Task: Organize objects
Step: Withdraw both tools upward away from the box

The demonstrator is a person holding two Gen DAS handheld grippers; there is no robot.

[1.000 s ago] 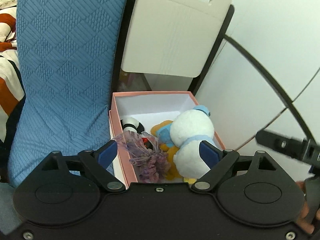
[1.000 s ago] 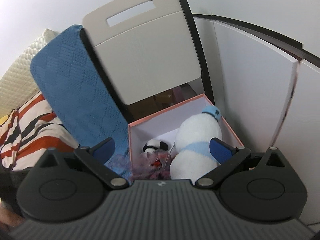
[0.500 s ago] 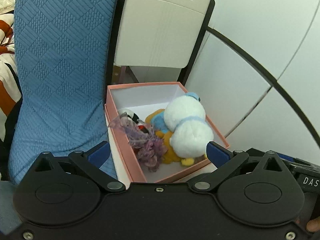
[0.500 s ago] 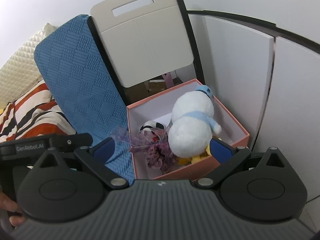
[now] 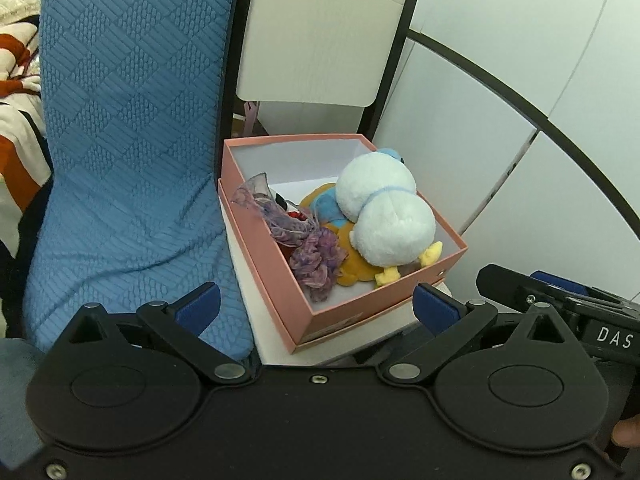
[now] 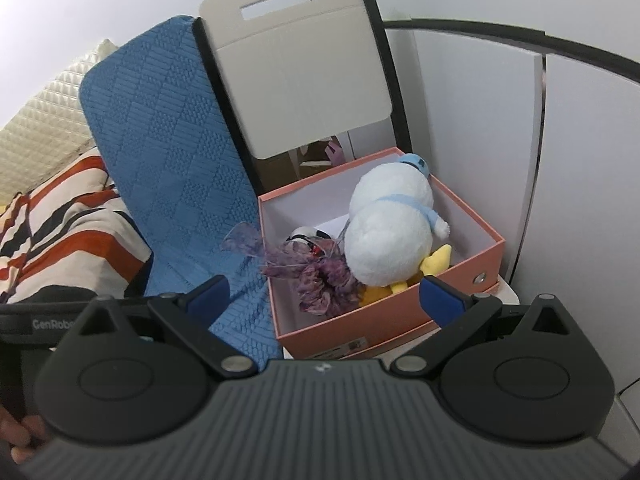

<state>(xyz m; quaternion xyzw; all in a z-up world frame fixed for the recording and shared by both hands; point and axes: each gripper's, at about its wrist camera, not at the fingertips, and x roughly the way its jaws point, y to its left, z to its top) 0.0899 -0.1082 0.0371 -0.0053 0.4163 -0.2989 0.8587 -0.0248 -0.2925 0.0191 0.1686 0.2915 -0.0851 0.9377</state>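
A pink box [image 5: 276, 280] [image 6: 400, 320] stands on a white chair seat [image 5: 280, 344]. In it lie a white plush duck [image 5: 384, 216] [image 6: 388, 224], an orange and blue plush [image 5: 324, 204], a purple gauzy scrunchie [image 5: 312, 256] [image 6: 320, 280] and a small black and white toy [image 6: 304, 236]. The scrunchie's gauze hangs over the box's left rim. My left gripper [image 5: 316, 308] is open and empty, near the box's front. My right gripper [image 6: 324, 296] is open and empty, also in front of the box.
A blue quilted cushion [image 5: 120, 120] [image 6: 172, 140] leans left of the box. The beige chair back [image 5: 320, 32] [image 6: 296, 64] rises behind it. A striped blanket [image 6: 60, 220] lies far left. White cabinet doors [image 5: 500, 100] stand on the right.
Both grippers have drawn back and up from the box, so the whole box now shows. The toys have not moved.
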